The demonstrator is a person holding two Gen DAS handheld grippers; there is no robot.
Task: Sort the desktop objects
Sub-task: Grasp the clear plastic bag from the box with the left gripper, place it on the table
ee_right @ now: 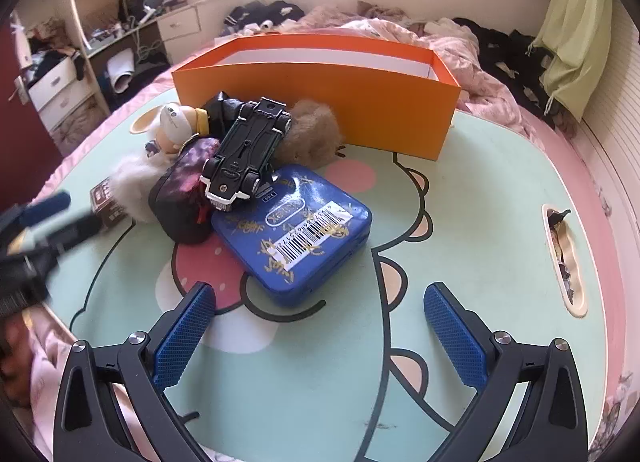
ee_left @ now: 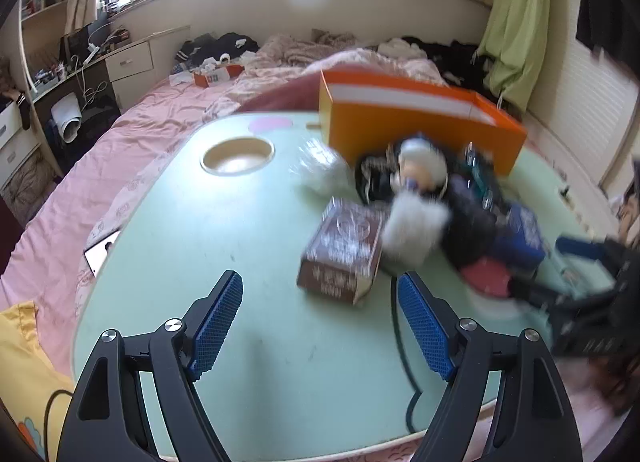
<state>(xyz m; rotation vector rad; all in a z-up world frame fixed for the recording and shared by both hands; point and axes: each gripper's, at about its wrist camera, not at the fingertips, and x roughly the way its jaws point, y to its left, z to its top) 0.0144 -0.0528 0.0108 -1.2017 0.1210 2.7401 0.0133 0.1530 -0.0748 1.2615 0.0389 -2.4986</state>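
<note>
Little sorting is being shown as done: the orange box (ee_right: pixel 316 102) at the far side of the green table (ee_right: pixel 480 222) is being seen from low down, so its contents cannot be told, and what can be seen of its inside looks bare. A heap of objects is being left just in front of it: a blue tin (ee_right: pixel 292 230), an upturned toy car (ee_right: pixel 246 154) lying on a dark pouch (ee_right: pixel 180 198), a brown fluffy ball (ee_right: pixel 312 134), a white-haired doll (ee_right: pixel 172 122) and a brown carton (ee_left: pixel 340 258).

The left gripper (ee_left: pixel 320 322) is being held wide open above bare table just short of the carton, with nothing gripped or touched. The right gripper (ee_right: pixel 320 338) is likewise being held wide open and empty, near the tin.
</note>
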